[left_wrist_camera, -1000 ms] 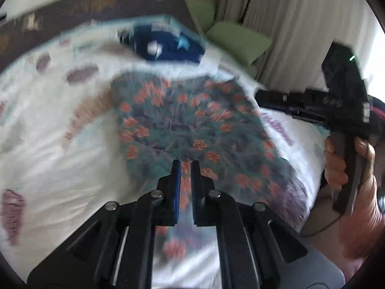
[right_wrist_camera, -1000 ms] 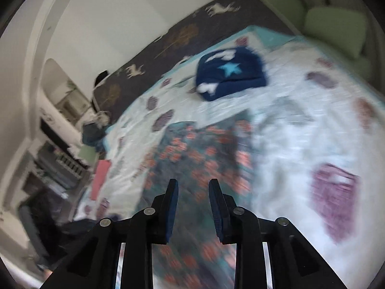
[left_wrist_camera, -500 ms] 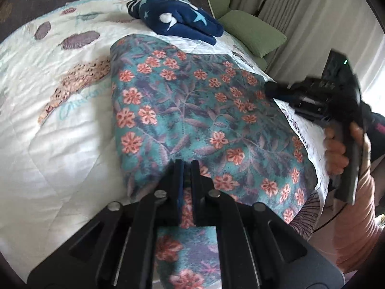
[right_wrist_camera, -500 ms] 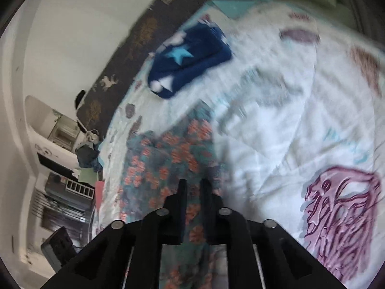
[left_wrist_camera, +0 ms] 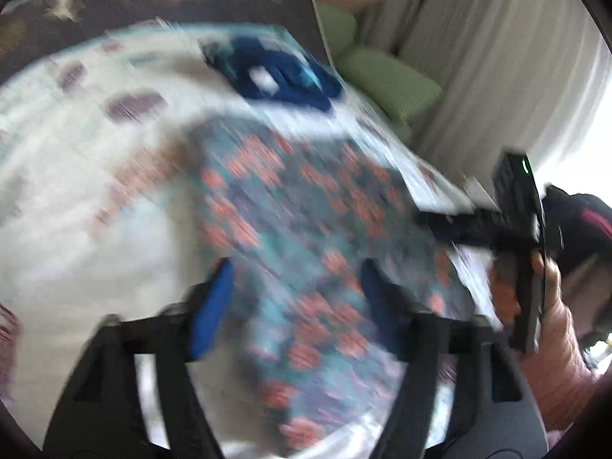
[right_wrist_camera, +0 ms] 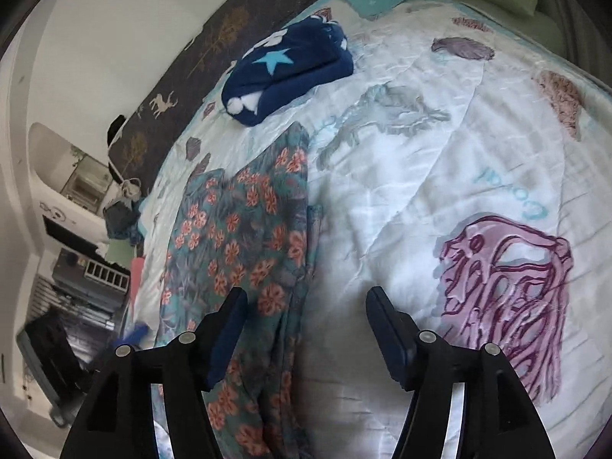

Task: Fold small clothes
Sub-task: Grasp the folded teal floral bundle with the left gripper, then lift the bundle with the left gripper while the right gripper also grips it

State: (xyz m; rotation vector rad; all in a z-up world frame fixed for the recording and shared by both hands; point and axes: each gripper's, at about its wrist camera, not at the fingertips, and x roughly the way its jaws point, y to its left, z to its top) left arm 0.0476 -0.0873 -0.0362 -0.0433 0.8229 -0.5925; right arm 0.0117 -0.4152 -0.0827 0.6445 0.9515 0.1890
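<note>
Both tongs tilt down over the white quilt (right_wrist_camera: 420,176), jaws opening, gripping nothing; left gripper (left_wrist_camera: 296,279) hangs above the floral garment (right_wrist_camera: 237,229); right gripper (right_wrist_camera: 306,302) straddles its right edge, cloth under the left finger.

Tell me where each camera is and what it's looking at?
Left wrist: on the left hand-held gripper, looking down across the bed at the floral garment; its own opening fingers show, plus the person's hand holding the right hand-held gripper.
Right wrist: on the right hand-held gripper, looking down at the quilt; only its opening fingers show.
Both see the floral garment, the navy star blanket and the quilt.
</note>
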